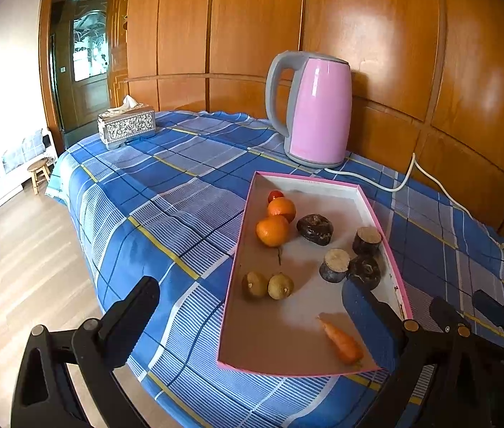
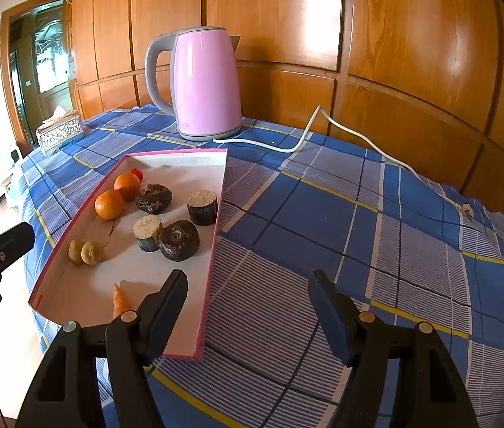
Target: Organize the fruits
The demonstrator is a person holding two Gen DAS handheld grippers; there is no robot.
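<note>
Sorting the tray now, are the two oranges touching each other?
Touching: in the left wrist view the oranges overlap with no gap; the right wrist view agrees.

Both tools are made of matte black plastic. The left gripper [image 1: 252, 315] has two long flat fingers [image 1: 134, 321], wide at the base and narrower at the tip, and the inner pad of one finger is blue. Round brass-coloured and silver pins sit at the joints. The right gripper [image 2: 246, 306] has the same form, with triangular openings in its black arms and a blue pad [image 2: 330, 317] on one finger.
</note>
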